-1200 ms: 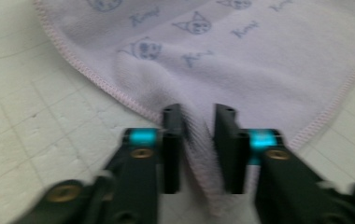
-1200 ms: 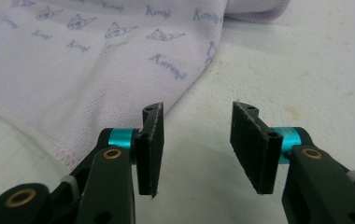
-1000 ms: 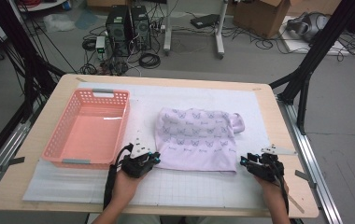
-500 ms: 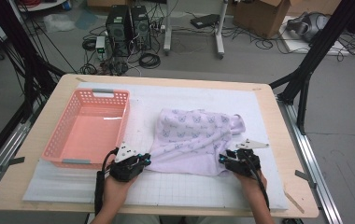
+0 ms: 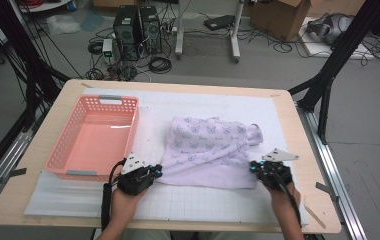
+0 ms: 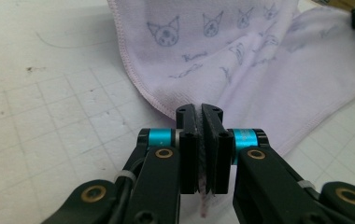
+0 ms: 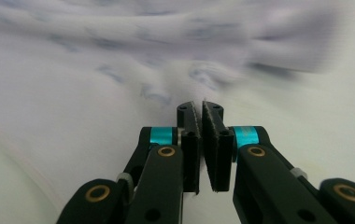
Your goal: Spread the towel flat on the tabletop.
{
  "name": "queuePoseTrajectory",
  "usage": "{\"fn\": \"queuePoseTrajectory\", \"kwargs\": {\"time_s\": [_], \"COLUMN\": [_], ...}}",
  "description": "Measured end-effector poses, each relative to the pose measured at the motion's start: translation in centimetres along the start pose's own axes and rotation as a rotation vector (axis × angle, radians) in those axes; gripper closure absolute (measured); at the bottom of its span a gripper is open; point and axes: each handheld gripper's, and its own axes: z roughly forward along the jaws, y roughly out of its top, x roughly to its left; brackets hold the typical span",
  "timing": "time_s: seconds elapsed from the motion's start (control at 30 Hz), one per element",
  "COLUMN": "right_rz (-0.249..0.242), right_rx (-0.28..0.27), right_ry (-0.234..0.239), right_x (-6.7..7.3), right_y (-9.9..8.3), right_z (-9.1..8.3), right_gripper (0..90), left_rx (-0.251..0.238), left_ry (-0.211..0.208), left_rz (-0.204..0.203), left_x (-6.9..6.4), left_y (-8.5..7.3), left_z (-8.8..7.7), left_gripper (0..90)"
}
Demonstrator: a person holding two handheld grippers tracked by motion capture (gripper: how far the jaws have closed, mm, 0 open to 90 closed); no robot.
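The 2 grippers pinch the purple towel [image 5: 213, 150] by its near corners: the left gripper [image 6: 202, 140] grips cloth, and the right gripper [image 7: 202, 140] has just snapped shut on the other corner. The next step is probably lifting both corners together to fold it.

light: even, bright, soft shadows | high view: sharp | right gripper view: motion blur | left gripper view: sharp

Pale lilac towel [image 5: 210, 150] printed with small cat-face outlines and script, hemmed along the edges; spread mostly flat on the white gridded mat [image 5: 203, 205], right of centre on the table; rumpled into diagonal folds toward the far right corner; near edge close to the table's front, both near corners pinched up slightly.
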Motion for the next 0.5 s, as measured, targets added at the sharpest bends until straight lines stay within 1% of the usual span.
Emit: {"fn": "queuePoseTrajectory", "kwargs": {"time_s": [0.03,0.07,0.1,0.13,0.17,0.2,0.23,0.27,0.3,0.33,0.37,0.4,0.43,0.47,0.5], "right_rz": [-0.033,-0.033,-0.056,-0.073,-0.067,-0.047,-0.016,-0.016,0.025,0.025,0.074,0.095,0.095,0.117,0.159], "right_rx": [0.010,0.010,0.021,0.038,0.051,0.034,-0.008,-0.008,-0.073,-0.073,-0.110,-0.120,-0.120,-0.120,-0.099], "right_ry": [-0.057,-0.057,-0.097,-0.095,-0.019,0.127,0.241,0.241,0.325,0.325,0.271,0.225,0.225,0.174,0.100], "right_x": [-0.4,-0.4,-0.5,-0.2,0.2,0.5,0.9,0.9,0.9,0.9,-0.1,-0.7,-0.7,-1.4,-2.5], "right_y": [-0.1,-0.1,-0.2,-0.2,-0.2,-0.2,-0.3,-0.3,-0.2,-0.2,-0.1,-0.3,-0.3,-0.6,-1.3], "right_z": [-0.6,-0.6,-0.9,-0.9,-0.6,0.0,0.3,0.3,0.4,0.4,-0.3,-0.6,-0.6,-1.0,-1.2], "right_gripper": [85.7,85.7,85.7,84.0,80.9,74.7,70.3,70.3,67.8,67.8,67.0,67.0,67.0,66.3,64.7], "left_rx": [0.002,0.002,0.005,0.014,0.026,0.023,0.021,0.021,0.011,0.011,0.010,0.006,0.006,0.004,0.005], "left_ry": [-0.032,-0.032,-0.039,-0.040,-0.028,-0.027,-0.024,-0.024,-0.019,-0.019,-0.014,-0.008,-0.008,-0.006,-0.005], "left_rz": [-0.008,-0.008,0.005,0.026,0.059,0.061,0.060,0.060,0.052,0.052,0.048,0.042,0.042,0.039,0.038], "left_x": [-0.4,-0.4,-0.7,-1.1,-1.6,-1.6,-1.5,-1.5,-1.2,-1.2,-1.0,-0.8,-0.8,-0.7,-0.7], "left_y": [0.0,0.0,0.0,0.0,0.0,0.0,0.1,0.1,0.1,0.1,0.1,0.1,0.1,0.1,0.1], "left_z": [0.3,0.3,0.5,0.7,0.8,0.8,0.7,0.7,0.5,0.5,0.3,0.2,0.2,0.1,0.1], "left_gripper": [85.2,85.2,85.2,85.2,85.2,85.2,85.2,85.2,85.2,85.2,85.2,85.2,85.2,85.2,85.2]}}
